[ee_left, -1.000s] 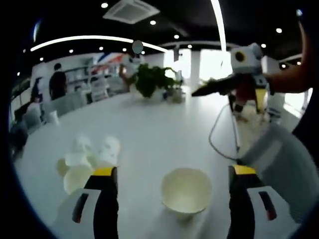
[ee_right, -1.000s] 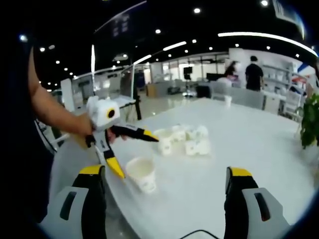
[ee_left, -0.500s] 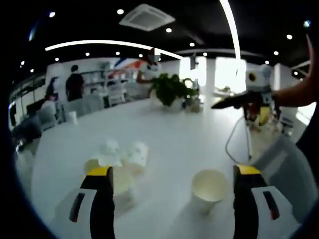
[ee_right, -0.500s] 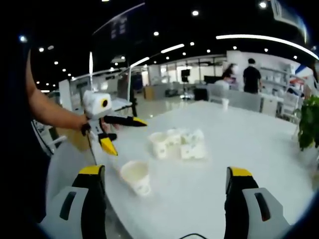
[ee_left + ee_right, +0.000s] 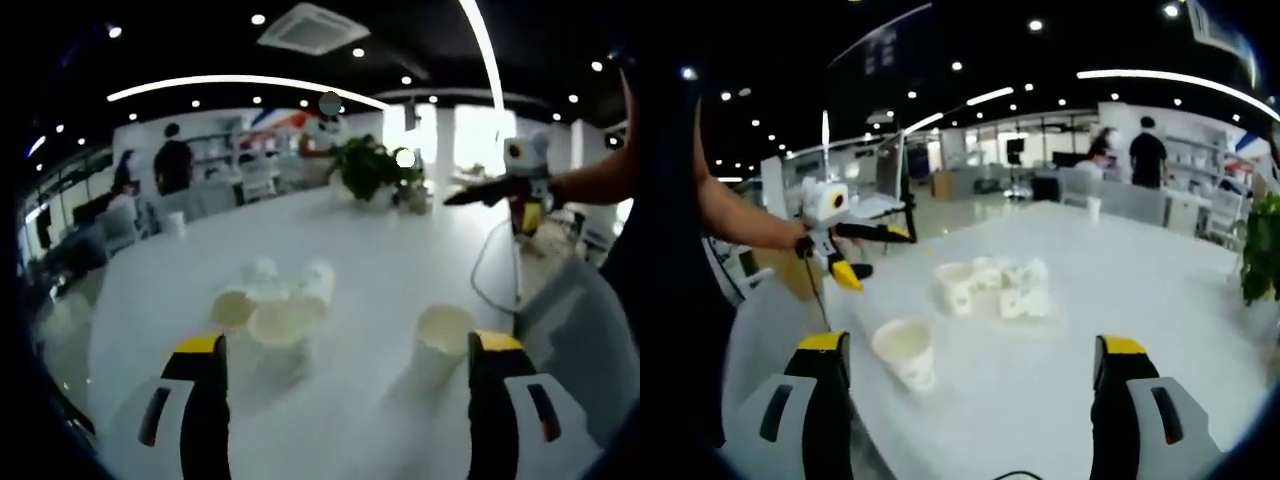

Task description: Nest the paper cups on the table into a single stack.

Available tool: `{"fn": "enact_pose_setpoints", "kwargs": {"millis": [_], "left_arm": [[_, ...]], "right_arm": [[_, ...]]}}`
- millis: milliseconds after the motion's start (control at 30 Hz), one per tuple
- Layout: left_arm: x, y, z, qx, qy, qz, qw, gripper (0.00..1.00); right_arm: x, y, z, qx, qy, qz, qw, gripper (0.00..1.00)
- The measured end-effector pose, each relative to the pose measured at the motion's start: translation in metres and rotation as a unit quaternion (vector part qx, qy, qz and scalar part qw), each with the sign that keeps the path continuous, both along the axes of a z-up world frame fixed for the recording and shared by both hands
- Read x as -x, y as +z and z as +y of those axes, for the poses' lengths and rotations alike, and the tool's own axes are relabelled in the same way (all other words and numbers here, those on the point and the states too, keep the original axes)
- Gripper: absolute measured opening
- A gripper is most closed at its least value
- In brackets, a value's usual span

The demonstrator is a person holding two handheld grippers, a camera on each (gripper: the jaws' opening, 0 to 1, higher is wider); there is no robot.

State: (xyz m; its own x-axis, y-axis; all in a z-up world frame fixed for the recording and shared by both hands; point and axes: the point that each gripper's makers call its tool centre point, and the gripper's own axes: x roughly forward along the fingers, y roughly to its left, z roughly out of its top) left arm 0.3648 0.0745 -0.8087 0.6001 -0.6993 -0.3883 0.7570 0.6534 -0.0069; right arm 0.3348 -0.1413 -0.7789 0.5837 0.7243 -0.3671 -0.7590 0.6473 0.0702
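Cups look light, thin, crushable: lone cup [image 5: 443, 333] near right, cluster [image 5: 275, 300] left on worktop [image 5: 380, 260]. Both grippers' jaws apart, empty; pinch rim gently.

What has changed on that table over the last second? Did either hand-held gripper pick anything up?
Nothing was picked up. The left hand-held gripper drew back from the lone upright paper cup, leaving a wider gap. The right hand-held gripper stayed raised beyond the table. Both remain open and empty. The lone cup and the cluster of cups stayed where they were.
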Motion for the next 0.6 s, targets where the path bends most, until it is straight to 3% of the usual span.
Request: {"fn": "enact_pose_setpoints", "kwargs": {"millis": [133, 200, 367, 600], "left_arm": [[0.003, 0.0, 0.009, 0.001, 0.013, 0.003, 0.9999, 0.98], [0.005, -0.001, 0.014, 0.0, 0.019, 0.004, 0.9998, 0.98], [0.008, -0.003, 0.025, -0.004, 0.025, 0.004, 0.9997, 0.98], [0.009, -0.007, 0.036, -0.003, 0.034, 0.008, 0.9994, 0.98]], "right_arm": [[-0.001, -0.008, -0.004, 0.013, -0.001, 0.001, 0.9999, 1.0], [-0.003, -0.011, -0.007, 0.025, 0.002, -0.018, 0.9995, 1.0], [-0.008, -0.018, -0.011, 0.046, 0.0, -0.023, 0.9987, 1.0], [-0.011, -0.021, -0.011, 0.049, -0.002, -0.025, 0.9985, 1.0]]}}
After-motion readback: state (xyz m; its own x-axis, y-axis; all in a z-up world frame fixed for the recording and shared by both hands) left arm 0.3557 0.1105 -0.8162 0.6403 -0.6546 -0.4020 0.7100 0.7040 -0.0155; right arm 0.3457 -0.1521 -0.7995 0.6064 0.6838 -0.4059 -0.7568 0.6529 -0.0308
